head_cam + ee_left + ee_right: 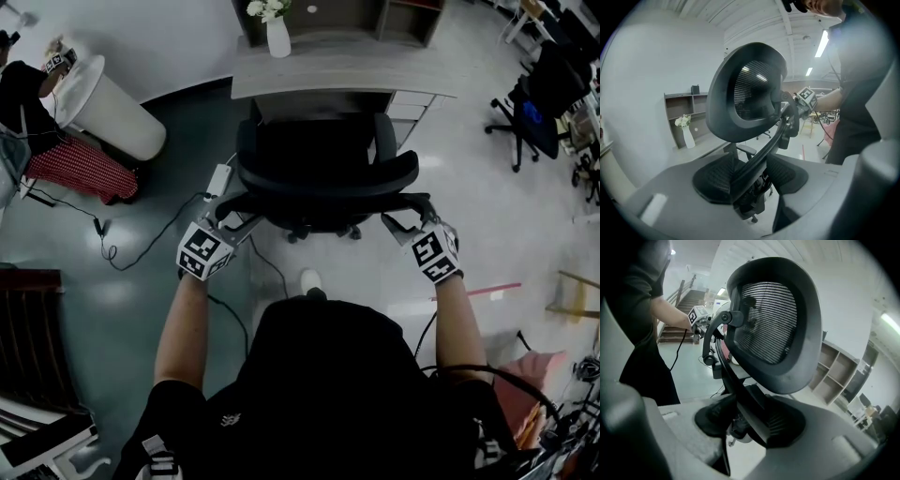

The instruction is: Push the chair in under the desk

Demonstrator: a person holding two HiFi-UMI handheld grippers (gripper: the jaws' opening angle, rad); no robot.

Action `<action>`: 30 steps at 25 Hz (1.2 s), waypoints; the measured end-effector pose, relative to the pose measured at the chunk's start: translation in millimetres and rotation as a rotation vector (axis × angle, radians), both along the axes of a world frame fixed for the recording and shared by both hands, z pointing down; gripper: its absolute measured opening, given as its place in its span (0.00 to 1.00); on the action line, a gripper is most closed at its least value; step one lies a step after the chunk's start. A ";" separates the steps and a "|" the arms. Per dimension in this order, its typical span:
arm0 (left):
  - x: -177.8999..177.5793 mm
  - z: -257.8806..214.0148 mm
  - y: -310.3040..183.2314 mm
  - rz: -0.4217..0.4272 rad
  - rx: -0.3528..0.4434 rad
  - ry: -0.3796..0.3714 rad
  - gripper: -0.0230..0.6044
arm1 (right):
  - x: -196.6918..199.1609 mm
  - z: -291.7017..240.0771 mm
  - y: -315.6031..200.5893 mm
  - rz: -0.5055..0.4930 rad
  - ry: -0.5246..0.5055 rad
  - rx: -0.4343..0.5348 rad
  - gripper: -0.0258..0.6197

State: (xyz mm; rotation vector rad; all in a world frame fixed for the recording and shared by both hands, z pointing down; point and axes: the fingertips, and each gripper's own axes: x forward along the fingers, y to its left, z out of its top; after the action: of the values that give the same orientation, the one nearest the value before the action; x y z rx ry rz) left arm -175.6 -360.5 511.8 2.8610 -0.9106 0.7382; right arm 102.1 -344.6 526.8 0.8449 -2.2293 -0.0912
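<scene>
A black mesh office chair (323, 169) stands in front of the grey desk (337, 75), its seat partly under the desktop and its back toward me. My left gripper (234, 217) is shut on the left end of the curved black back bar (319, 199), and my right gripper (398, 220) is shut on the right end. In the left gripper view the bar (761, 157) runs between the pads of the left gripper (750, 176), with the backrest (750, 89) above. The right gripper view shows the right gripper (747, 420) closed on the bar (736, 385) below the backrest (778, 319).
A white vase of flowers (278, 33) stands on the desk, with drawers (408, 103) beneath at the right. A power strip and cables (217, 180) lie on the floor to the left. A white round bin (108, 108) is far left, and another office chair (539, 103) far right.
</scene>
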 end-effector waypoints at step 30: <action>-9.0 -25.0 -46.4 -0.156 0.055 0.092 0.34 | -10.0 -16.3 -43.3 -0.008 -0.237 -0.010 0.34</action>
State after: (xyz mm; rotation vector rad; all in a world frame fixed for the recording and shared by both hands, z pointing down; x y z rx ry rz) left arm -184.6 -407.0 486.8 2.8021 -1.1408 0.5699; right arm 92.1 -387.8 510.5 0.8804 -2.4517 0.0176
